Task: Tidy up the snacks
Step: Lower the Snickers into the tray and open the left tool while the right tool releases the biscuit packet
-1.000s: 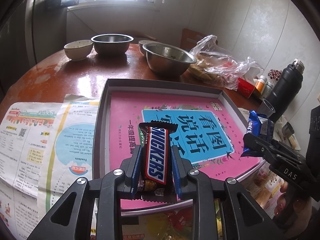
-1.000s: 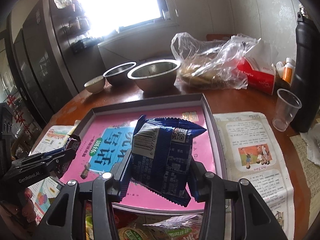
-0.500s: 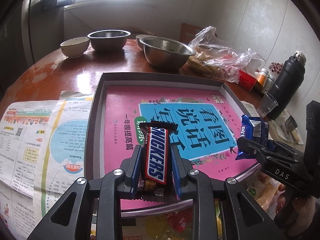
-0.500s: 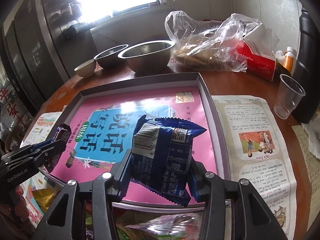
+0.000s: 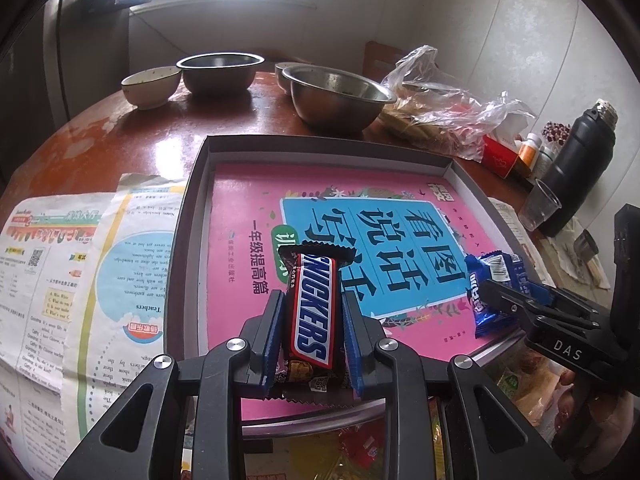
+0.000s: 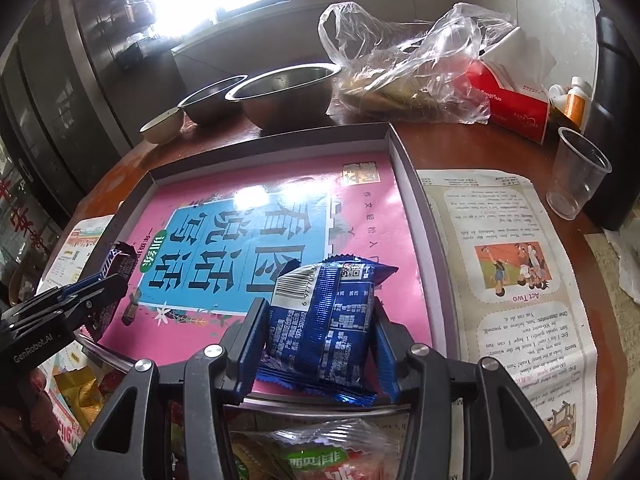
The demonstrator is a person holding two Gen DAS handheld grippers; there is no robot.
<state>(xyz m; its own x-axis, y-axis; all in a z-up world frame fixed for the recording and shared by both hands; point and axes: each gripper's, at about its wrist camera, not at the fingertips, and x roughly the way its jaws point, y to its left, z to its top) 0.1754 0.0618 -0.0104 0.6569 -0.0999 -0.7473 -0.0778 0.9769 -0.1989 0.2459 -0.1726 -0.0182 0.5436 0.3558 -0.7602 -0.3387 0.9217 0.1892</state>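
Worn red-brown round surface (image 5: 120,136). Grey shallow tray (image 5: 188,236) at the near edge, flanked by printed sheets (image 5: 80,264) left and right. Toward the far edge: ceramic bowl (image 5: 151,87), two steel bowls (image 5: 336,96), plastic bag (image 6: 404,68). Along the right edge: red tissue box (image 6: 516,108), clear cup (image 6: 580,172), black flask (image 5: 576,168).

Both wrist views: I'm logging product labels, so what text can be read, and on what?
"SNICKERS": candy bar in the left gripper.
"DAS": right gripper.
"GenRobot.AI": left gripper, seen from the right wrist.
"Act Two": newspaper.
"Teachers": newspaper, left-wrist view.
Blue snack packet: print too small to read.
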